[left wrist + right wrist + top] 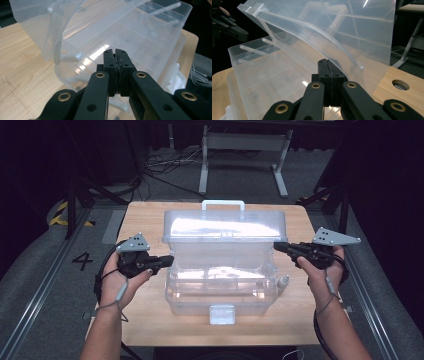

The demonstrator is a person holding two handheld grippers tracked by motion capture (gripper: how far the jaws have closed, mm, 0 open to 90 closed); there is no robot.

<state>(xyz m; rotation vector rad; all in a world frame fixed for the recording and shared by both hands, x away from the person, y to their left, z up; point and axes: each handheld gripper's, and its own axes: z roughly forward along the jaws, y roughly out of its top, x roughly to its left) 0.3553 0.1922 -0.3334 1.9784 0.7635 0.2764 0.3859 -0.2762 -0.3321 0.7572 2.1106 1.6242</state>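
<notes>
Storage box [222,290] mid-table [145,320], lid [225,227] raised behind; left claw [169,260] left, right claw [278,246] right.

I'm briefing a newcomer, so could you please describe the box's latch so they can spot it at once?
Start at the wooden table, where a clear plastic box stands with its lid raised. On the box's near wall, centred, sits the latch, the one small frosted square tab.

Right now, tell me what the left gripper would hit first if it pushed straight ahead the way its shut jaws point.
Most likely the clear plastic storage box: the left gripper aims at its open tray, just under the raised transparent lid. Depth is unclear, but nothing else shows in between.
</notes>
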